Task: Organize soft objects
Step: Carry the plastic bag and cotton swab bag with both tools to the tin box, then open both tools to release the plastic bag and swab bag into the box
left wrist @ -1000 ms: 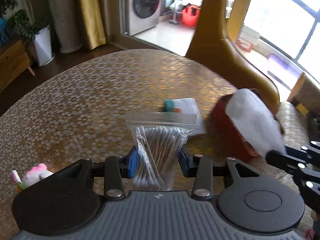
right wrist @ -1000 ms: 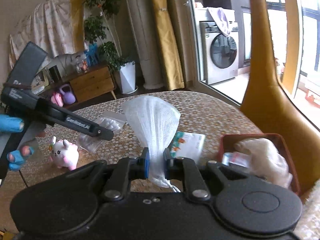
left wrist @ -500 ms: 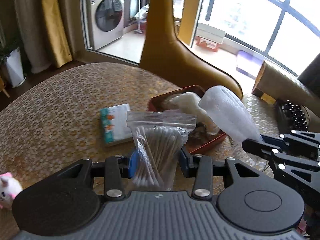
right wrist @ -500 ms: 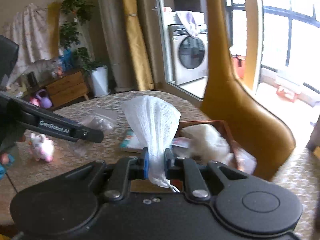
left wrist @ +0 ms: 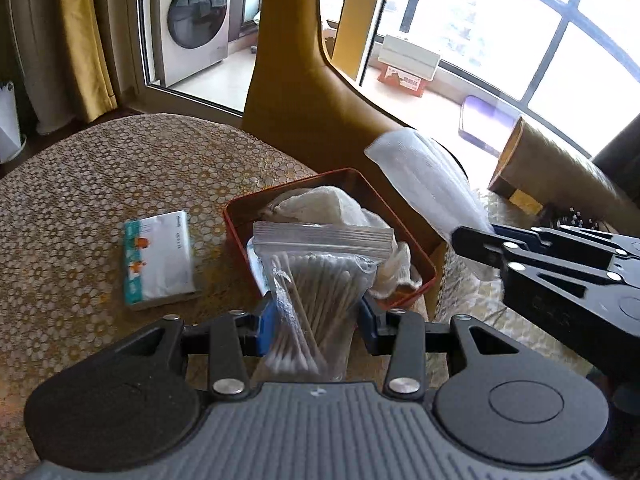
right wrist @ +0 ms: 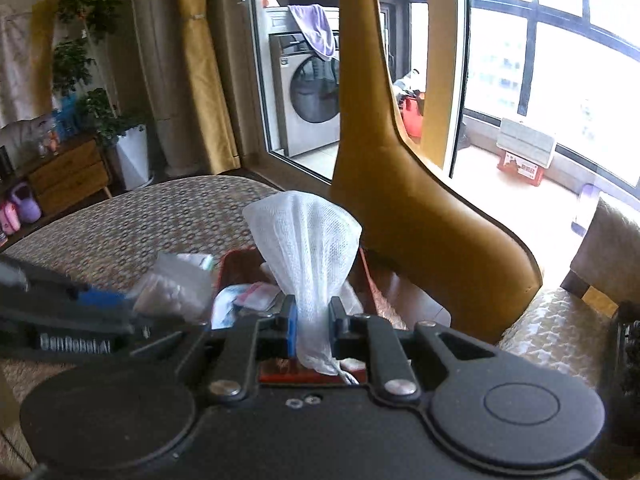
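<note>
Left gripper clamped a swab bag just short of the red tray; right gripper, gripping white mesh, apparently hung nearer.

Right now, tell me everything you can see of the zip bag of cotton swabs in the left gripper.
The zip bag of cotton swabs is a small clear plastic pouch with a ribbed press-seal strip across its top, which looks closed. It is packed with wooden-stemmed, white-tipped swabs standing roughly upright, some leaning. The left gripper is shut on its lower half, blue pads pressing both sides, so it stands upright in the air in front of the red tin. In the right wrist view it shows only as a blur.
</note>
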### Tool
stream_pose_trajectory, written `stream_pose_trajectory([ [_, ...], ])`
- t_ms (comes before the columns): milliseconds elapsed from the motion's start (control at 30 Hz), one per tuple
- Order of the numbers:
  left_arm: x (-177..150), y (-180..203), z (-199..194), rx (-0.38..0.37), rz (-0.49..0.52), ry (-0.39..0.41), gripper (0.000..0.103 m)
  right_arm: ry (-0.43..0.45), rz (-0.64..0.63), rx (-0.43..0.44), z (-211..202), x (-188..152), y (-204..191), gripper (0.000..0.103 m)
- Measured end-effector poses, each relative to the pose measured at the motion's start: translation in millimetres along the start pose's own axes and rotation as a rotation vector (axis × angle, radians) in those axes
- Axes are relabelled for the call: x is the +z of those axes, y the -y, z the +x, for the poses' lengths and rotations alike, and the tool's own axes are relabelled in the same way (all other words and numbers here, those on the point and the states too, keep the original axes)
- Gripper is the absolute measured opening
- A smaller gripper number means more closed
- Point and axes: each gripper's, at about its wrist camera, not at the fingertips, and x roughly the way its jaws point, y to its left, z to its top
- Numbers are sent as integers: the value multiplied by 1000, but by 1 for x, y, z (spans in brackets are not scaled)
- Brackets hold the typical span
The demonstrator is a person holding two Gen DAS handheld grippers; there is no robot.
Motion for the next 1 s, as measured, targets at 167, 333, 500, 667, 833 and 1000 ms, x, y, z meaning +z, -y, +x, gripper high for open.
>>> stream_pose_trajectory([
  [167, 11, -1, 27, -2, -35, -5, 41, -26, 2, -3, 30, 8, 7, 15],
  [333, 17, -6, 58, -34, -85, -11, 41, -55, 73, 16, 65, 14, 20, 15],
  [500, 13, -9, 86, -53, -99, -35, 41, -104, 119, 27, 96, 6, 30, 16],
  [667, 7, -11, 106, -53, -84, -46, 41, -145, 134, 27, 113, -3, 35, 16],
  [833, 2, -11, 118, -66, -64, -47, 41, -161, 144, 31, 119, -12, 38, 17],
  [1000, -7, -5, 130, -64, -32, -70, 41, -172, 153, 29, 124, -18, 39, 21],
])
